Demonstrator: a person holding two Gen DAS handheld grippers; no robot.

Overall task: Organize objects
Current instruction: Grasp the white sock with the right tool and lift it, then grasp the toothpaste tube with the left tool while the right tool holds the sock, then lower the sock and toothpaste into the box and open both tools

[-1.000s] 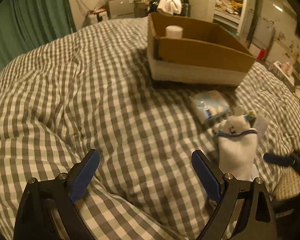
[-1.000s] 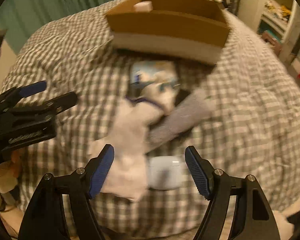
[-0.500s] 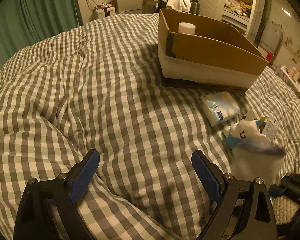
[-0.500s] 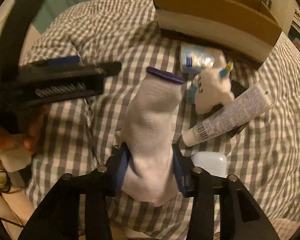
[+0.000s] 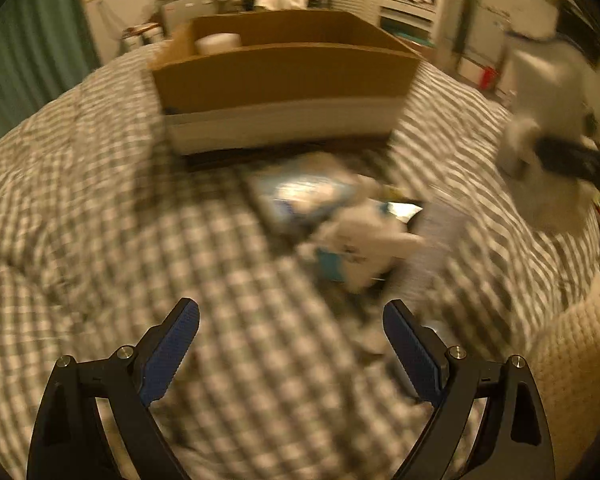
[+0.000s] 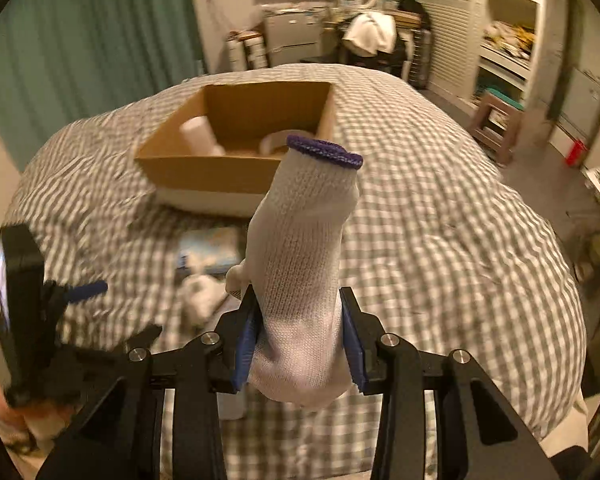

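Observation:
My right gripper (image 6: pixel 300 344) is shut on a white sock (image 6: pixel 304 248) with a purple cuff and holds it upright above the bed, in front of the cardboard box (image 6: pixel 204 168). The sock also shows blurred at the right of the left wrist view (image 5: pixel 540 92). My left gripper (image 5: pixel 290 344) is open and empty, low over the checked duvet (image 5: pixel 100 220). A white plush toy (image 5: pixel 364 244) and a blue-white packet (image 5: pixel 308 192) lie between it and the box (image 5: pixel 284 76). A white roll (image 6: pixel 198 136) sits inside the box.
A tube (image 5: pixel 440 236) lies beside the plush toy, blurred. The left gripper shows at the left of the right wrist view (image 6: pixel 24 308). Green curtains (image 6: pixel 80 40), shelves (image 6: pixel 504 40) and a small stool (image 6: pixel 496 120) surround the bed.
My right gripper closed on the sock and lifted it up off the bed toward the box. My left gripper swung right toward the plush toy and packet; its view is now blurred.

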